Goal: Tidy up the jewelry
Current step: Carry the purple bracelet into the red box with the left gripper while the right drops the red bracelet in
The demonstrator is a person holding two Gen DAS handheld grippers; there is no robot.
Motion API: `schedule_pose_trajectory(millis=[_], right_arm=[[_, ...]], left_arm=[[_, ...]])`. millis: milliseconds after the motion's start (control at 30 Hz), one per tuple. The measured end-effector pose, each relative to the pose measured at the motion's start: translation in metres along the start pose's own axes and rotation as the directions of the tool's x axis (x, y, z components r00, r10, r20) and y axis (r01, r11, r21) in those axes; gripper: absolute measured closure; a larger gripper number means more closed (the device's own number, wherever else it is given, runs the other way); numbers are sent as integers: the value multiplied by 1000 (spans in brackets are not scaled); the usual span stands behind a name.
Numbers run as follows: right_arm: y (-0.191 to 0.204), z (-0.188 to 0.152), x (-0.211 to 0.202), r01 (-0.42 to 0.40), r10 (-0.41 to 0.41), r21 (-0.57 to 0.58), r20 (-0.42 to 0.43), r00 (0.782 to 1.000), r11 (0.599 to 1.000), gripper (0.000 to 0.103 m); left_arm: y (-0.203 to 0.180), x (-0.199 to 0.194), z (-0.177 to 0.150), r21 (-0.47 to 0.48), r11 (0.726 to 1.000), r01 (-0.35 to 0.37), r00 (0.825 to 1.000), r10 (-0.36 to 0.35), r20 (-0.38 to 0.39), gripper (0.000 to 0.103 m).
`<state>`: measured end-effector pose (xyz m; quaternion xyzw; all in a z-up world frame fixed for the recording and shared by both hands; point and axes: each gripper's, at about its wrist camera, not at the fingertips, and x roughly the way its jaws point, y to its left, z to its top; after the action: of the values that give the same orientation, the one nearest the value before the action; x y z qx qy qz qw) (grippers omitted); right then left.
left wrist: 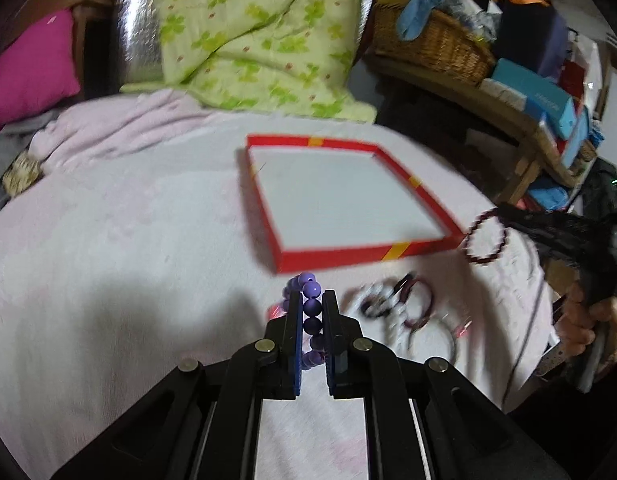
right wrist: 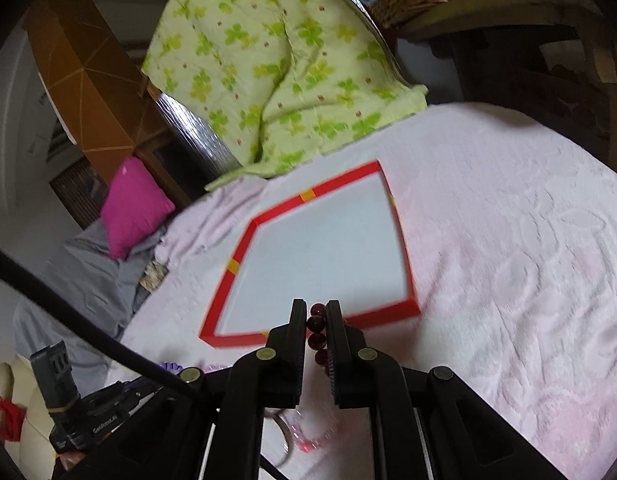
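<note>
A shallow red box lid (left wrist: 328, 258) with a white inside lies on the pale pink bedspread; it also shows in the right wrist view (right wrist: 228, 280). My left gripper (left wrist: 311, 296) is shut on a purple bead bracelet (left wrist: 311, 312) and holds it above the bed, just before the box's near edge. My right gripper (right wrist: 316, 306) is shut on a dark red bead bracelet (right wrist: 317, 334), which hangs at the box's right corner in the left wrist view (left wrist: 486, 236). Several other bracelets (left wrist: 392, 304) lie in a loose pile on the bed near the box.
A green clover-print quilt (left wrist: 260, 40) is heaped behind the box. A magenta pillow (left wrist: 28, 76) lies at the far left. A wicker basket (left wrist: 432, 40) and stacked boxes (left wrist: 548, 104) stand on a bench at the right. A thin bangle (right wrist: 286, 436) lies under the right gripper.
</note>
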<state>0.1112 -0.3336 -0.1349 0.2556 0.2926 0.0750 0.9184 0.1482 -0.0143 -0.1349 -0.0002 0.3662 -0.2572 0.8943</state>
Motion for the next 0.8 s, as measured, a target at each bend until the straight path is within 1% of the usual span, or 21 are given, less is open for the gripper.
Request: schedule_pose_trajectory(millis=[67, 133, 233, 300, 367, 433, 467, 533, 567, 600, 633, 667, 733, 800], right_arm=[[4, 6, 5, -16, 16, 0, 7, 1000, 1000, 92], [7, 13, 11, -37, 37, 6, 13, 999, 999, 92], [14, 22, 25, -67, 67, 24, 12, 998, 997, 92], [18, 26, 36, -82, 82, 32, -2, 997, 996, 92], [22, 30, 51, -95, 96, 46, -24, 995, 994, 92], [25, 32, 66, -95, 98, 55, -53, 994, 994, 92], [26, 32, 73, -84, 87, 52, -65, 994, 995, 92], [25, 33, 88, -55, 60, 54, -91, 994, 997, 91], [23, 34, 93, -39, 45, 61, -98, 994, 997, 91], [19, 35, 99, -14, 21, 69, -100, 995, 997, 91], [15, 36, 101, 17, -9, 75, -105, 994, 997, 90], [12, 37, 103, 36, -27, 80, -107, 994, 996, 89], [3, 38, 101, 71, -60, 104, -105, 993, 992, 82], [-3, 37, 92, 68, -57, 125, -93, 994, 990, 81]], left_arm=[[-7, 0, 19, 17, 1000, 23, 999, -24, 27, 94], [-14, 5, 39, 36, 999, 29, 998, -31, 55, 94], [-21, 30, 64, 40, 998, 48, 996, -50, 71, 94], [-21, 52, 71, 22, 999, 50, 997, -51, 58, 93], [-16, 76, 71, -2, 999, 45, 998, -45, 36, 93], [-10, 96, 65, -21, 1000, 10, 1000, -10, -10, 93], [-6, 105, 62, -28, 999, -16, 999, 15, -38, 93], [0, 115, 57, -25, 998, -53, 996, 51, -69, 92], [2, 116, 55, -24, 998, -63, 995, 61, -76, 87], [4, 116, 54, -24, 997, -71, 995, 69, -78, 76], [7, 114, 52, -27, 996, -81, 994, 78, -74, 69], [8, 110, 53, -30, 996, -87, 994, 85, -64, 57], [8, 101, 52, -27, 995, -91, 995, 90, -37, 54], [7, 91, 51, -9, 994, -105, 994, 105, -14, 49]])
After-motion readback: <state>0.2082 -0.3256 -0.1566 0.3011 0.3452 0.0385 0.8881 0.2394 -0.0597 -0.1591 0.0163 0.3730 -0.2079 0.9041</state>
